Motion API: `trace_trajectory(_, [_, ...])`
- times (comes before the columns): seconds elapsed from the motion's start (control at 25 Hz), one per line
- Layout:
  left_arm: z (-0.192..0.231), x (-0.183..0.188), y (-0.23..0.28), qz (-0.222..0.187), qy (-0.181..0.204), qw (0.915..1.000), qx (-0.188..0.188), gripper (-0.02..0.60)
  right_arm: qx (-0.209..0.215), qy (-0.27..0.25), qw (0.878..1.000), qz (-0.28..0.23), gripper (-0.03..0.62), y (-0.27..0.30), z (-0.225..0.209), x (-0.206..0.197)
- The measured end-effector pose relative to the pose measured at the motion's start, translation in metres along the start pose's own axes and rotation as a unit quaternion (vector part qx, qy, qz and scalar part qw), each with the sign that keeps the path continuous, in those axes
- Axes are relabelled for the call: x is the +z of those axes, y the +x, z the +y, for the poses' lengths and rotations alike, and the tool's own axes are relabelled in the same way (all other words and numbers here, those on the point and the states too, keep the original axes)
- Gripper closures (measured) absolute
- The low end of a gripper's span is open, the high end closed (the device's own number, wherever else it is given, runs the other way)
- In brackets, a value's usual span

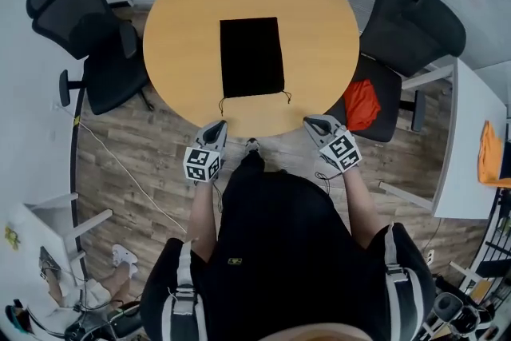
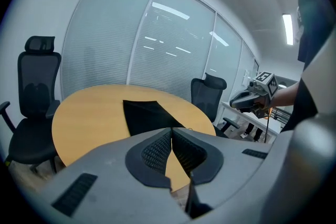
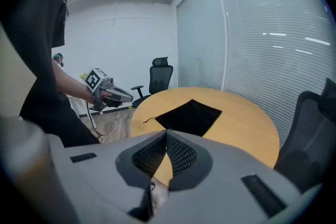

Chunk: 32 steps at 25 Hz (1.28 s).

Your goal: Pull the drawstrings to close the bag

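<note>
A black drawstring bag [image 1: 251,57] lies flat in the middle of the round wooden table [image 1: 184,20], its mouth toward me. Two thin drawstring ends [image 1: 222,101] stick out at the mouth's corners. Both grippers hover off the table's near edge, short of the bag. My left gripper [image 1: 217,126] is shut and holds nothing. The right gripper [image 1: 313,122] is likewise shut and empty. In the left gripper view the bag [image 2: 144,114] shows beyond the closed jaws. The right gripper view shows the bag [image 3: 190,116] with one string end [image 3: 149,119].
Black office chairs stand at the table's left [image 1: 88,36] and right [image 1: 411,32]; the right one carries a red cloth [image 1: 362,104]. A white desk [image 1: 467,148] is to the right. Frosted glass walls close off the far side.
</note>
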<state>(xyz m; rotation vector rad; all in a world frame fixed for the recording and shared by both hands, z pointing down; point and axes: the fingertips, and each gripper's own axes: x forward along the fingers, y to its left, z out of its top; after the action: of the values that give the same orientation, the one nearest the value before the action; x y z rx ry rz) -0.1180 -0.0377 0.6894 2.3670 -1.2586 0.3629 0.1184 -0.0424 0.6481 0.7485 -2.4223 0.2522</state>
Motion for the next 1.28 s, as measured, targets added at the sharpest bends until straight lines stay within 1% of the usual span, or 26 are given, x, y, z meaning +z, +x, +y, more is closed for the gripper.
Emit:
trace_trajectory(0.16, [0.022,-0.012,0.019,0.025,-0.002,0.9996,-0.009,0.565,-0.015,0.022,0.999,0.023,0.537,0.011,-0.01,-0.017])
trace_trajectory(0.32, [0.041,-0.022,0.034,0.048,0.002,0.9986,-0.023,0.565,-0.029,0.042,0.998,0.034,0.537,0.022,-0.015,-0.024])
trace_trajectory(0.52, [0.058,-0.035,0.046,0.076,0.007,0.9959,-0.047,0.563,-0.052,0.065,0.996,0.04,0.537,0.032,-0.019,-0.031])
trace_trajectory(0.6, [0.061,-0.039,0.05,0.085,0.009,0.9948,-0.054,0.563,-0.056,0.071,0.995,0.047,0.537,0.036,-0.018,-0.034])
trace_trajectory(0.76, [0.06,-0.047,0.056,0.096,0.005,0.9937,-0.057,0.562,-0.053,0.07,0.994,0.063,0.537,0.044,-0.018,-0.044])
trace_trajectory(0.96, [0.06,-0.055,0.06,0.105,0.004,0.9933,-0.047,0.555,-0.045,0.068,0.994,0.073,0.537,0.051,-0.029,-0.052])
trace_trajectory(1.08, [0.059,-0.063,0.065,0.115,-0.003,0.9928,-0.035,0.543,-0.025,0.075,0.994,0.07,0.537,0.059,-0.035,-0.062])
trace_trajectory(1.28, [0.054,-0.079,0.069,0.141,-0.006,0.9899,-0.012,0.501,0.01,0.074,0.994,0.074,0.537,0.083,-0.043,-0.076])
